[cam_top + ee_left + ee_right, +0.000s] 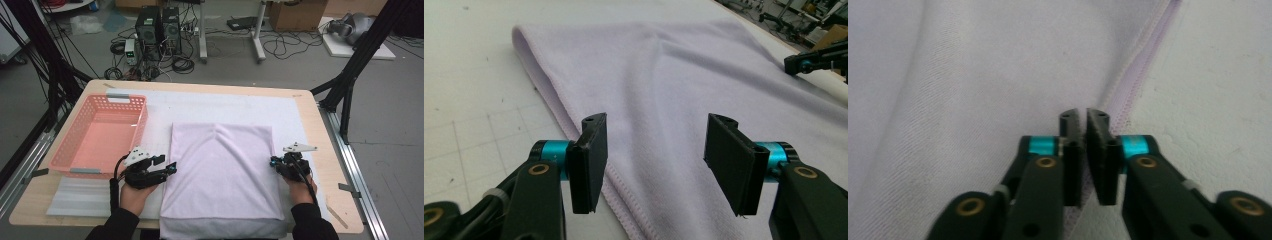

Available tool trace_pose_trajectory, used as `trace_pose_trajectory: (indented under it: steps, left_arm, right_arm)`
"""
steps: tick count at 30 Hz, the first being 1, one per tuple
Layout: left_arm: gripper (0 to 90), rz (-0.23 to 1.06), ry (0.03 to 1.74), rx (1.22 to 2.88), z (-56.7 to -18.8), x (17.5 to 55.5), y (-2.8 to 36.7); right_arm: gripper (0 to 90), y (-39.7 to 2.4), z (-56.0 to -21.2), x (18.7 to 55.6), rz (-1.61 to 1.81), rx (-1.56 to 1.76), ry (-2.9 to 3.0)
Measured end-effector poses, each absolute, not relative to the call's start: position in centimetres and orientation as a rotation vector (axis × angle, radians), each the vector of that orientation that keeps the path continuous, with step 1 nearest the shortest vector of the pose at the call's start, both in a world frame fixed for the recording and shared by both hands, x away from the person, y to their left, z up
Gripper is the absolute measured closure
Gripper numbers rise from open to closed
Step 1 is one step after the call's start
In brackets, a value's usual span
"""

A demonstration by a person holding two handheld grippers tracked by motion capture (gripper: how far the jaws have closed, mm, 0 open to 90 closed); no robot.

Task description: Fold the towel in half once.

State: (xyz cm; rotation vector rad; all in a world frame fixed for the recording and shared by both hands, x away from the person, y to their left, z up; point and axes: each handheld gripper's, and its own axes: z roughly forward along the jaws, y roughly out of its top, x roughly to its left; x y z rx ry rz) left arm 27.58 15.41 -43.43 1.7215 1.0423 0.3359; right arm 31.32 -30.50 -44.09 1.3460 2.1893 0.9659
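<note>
Black sleeves (310, 222) at six o'clock, black tools (170, 170) with flat dark pads (591, 160), turquoise collars, brass screws, grey three-cornered plates, trailing black cables.

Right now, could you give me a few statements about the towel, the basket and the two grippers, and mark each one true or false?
1. The folded towel lies flat on the table. True.
2. The pink basket holds a second towel. False: it is empty.
3. The left gripper is open over the towel's edge. True.
4. The right gripper stands wide open. False: its jaws are shut at the towel's hem.
5. The basket stands to the right of the towel. False: it stands to the left.
</note>
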Motion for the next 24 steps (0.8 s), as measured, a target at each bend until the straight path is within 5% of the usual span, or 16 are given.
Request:
trace_pose_trajectory:
  steps: [10, 16, 24]
  left_arm:
    - [43.2, 0.333, 1.072, 1.721, -43.6, 27.8, 15.5]
    - [47.9, 0.334, 1.102, 1.717, -43.1, 29.4, 15.6]
    - [53.8, 0.418, 1.166, 1.747, -42.4, 34.1, 14.1]
  right_arm:
    - [88.8, -31.4, -44.0, 31.0, 0.908, 1.363, 2.132]
    - [72.3, -31.6, -43.7, 30.8, 0.951, 1.352, 2.101]
    - [69.5, -31.8, -43.2, 30.4, 1.024, 1.319, 2.091]
